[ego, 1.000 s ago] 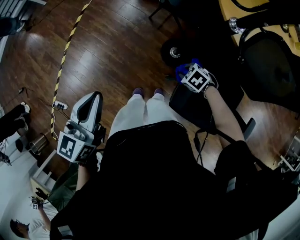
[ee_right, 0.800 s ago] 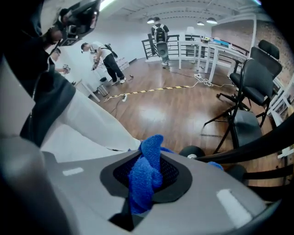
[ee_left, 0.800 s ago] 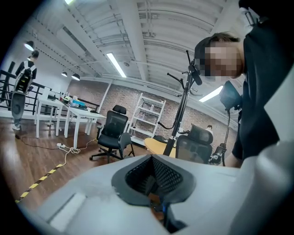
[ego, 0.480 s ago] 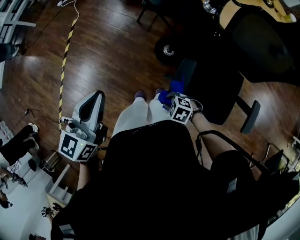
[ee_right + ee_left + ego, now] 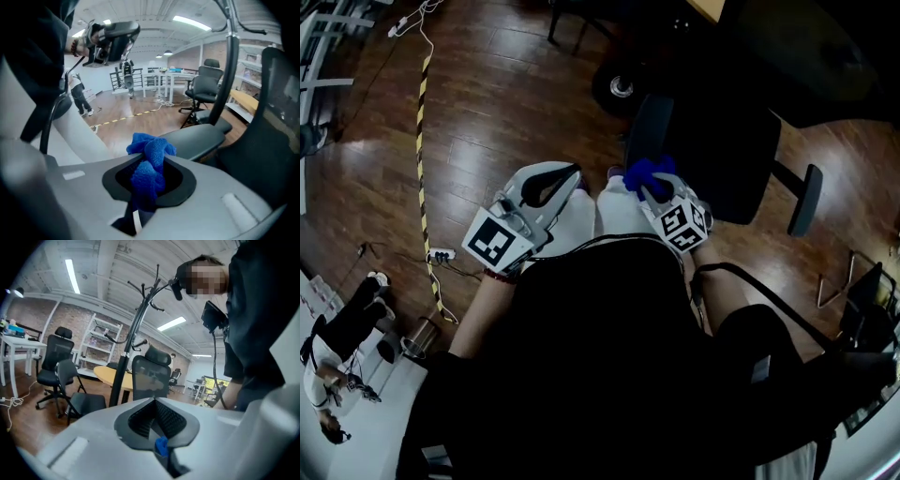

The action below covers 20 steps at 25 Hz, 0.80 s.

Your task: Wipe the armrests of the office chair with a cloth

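Office chair: it stands just ahead of your knees on the wooden floor, with its dark seat towards you.
Near armrest: this grey pad sits just beyond the tip of your right tool. It is bare and nothing touches it yet.
Far armrest: it is across the seat on the chair's other side, well apart from both tools.
Cloth: blue and bunched, with a tuft poking out ahead of the tool towards the near pad. It rests on neither armrest.
Right tool: it is clenched on the cloth and angled downward.
Left tool: the jaws are together and grip nothing I can make out. A blue speck sits low in the recess, too small to identify. The tool hangs beside your left leg.
Which way: the near armrest lies straight ahead of the cloth and just past it, so by my reckoning you need only a short reach forward and down.
Long axis: the pad runs away from you in the head view, so I'd judge the stroke goes along that line, from the near end to the far end.
Nearer hand: your right, plainly, since the left is on the other side of your legs.
Watch for: the tuft is short, so tip the tool until cloth, not shell, meets the pad.
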Each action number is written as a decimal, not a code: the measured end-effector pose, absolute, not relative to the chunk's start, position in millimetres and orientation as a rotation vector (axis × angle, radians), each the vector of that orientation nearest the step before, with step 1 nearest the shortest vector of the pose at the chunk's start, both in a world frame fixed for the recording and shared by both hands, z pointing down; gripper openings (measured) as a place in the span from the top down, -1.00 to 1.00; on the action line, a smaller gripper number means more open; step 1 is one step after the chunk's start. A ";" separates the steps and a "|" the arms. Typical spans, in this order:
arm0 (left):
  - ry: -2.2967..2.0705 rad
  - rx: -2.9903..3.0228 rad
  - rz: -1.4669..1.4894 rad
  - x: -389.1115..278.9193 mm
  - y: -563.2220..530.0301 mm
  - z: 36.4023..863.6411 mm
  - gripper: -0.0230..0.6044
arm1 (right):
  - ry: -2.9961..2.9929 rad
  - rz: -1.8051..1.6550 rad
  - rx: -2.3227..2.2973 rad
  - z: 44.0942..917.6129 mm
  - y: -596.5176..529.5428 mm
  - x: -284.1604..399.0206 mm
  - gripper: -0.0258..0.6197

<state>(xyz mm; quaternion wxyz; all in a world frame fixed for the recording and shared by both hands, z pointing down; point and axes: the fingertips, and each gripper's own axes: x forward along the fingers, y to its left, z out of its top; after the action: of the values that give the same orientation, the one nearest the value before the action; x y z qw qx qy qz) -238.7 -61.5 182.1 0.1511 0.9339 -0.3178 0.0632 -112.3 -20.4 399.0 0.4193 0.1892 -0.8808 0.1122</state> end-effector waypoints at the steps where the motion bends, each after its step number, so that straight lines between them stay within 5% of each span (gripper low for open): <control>1: -0.867 2.678 0.214 -226.9 -65.5 193.7 0.91 | -2.215 0.290 0.563 398.4 -28.3 -103.7 0.73; 8: -0.774 2.637 0.191 -188.1 -78.6 214.0 0.91 | -2.270 0.514 0.865 408.8 -68.8 -65.9 0.73; 20: -0.903 2.444 0.213 -219.1 -74.7 244.9 0.91 | -2.260 0.637 1.103 430.4 -205.1 -37.3 0.74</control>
<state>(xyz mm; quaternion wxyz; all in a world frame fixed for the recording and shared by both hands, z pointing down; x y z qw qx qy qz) -219.1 -74.7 244.9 0.2606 0.9026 -0.3336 0.0785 -37.3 -205.1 430.4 0.2701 0.4093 -0.8388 0.2365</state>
